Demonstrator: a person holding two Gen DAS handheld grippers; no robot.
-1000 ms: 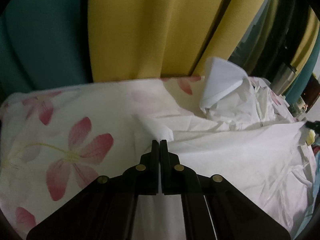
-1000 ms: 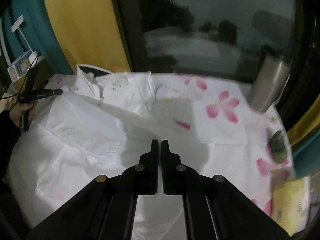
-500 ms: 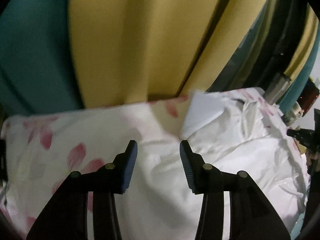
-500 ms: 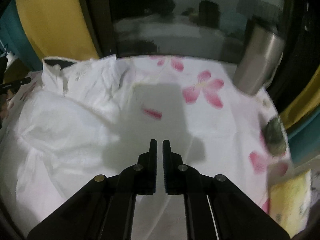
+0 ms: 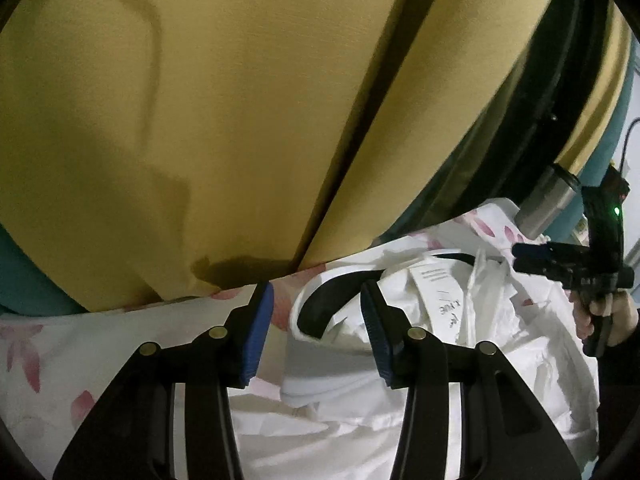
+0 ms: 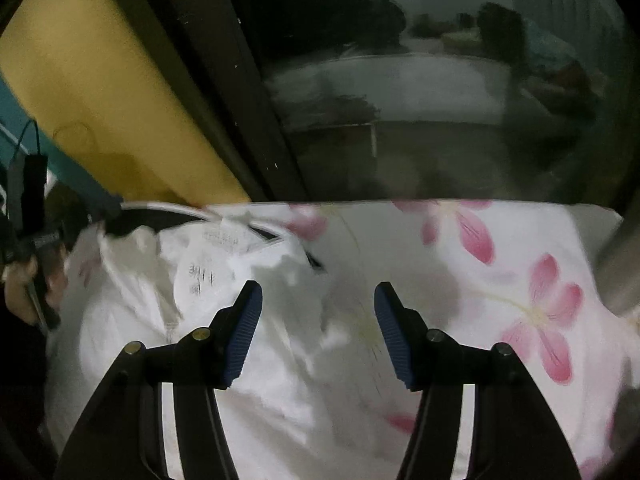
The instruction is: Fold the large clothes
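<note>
A large white garment (image 5: pixel 440 360) lies crumpled on a table covered by a white cloth with pink flowers (image 5: pixel 48 344). Its collar with a dark inner band (image 5: pixel 332 304) faces my left gripper (image 5: pixel 316 336), which is open and empty, its jaws either side of the collar just above it. In the right wrist view the garment (image 6: pixel 208 320) fills the left half, a printed label (image 6: pixel 204 276) showing. My right gripper (image 6: pixel 318 332) is open and empty above the garment's right edge.
Yellow and teal curtains (image 5: pixel 200 120) hang right behind the table's far edge. A dark window (image 6: pixel 400 80) is behind the table in the right wrist view. A steel flask (image 6: pixel 616 256) stands at the right edge, also in the left wrist view (image 5: pixel 548 204).
Both grippers were shut and have opened, the left first, then the right. Both have moved forward toward the garment's collar and the far edge of the table.
</note>
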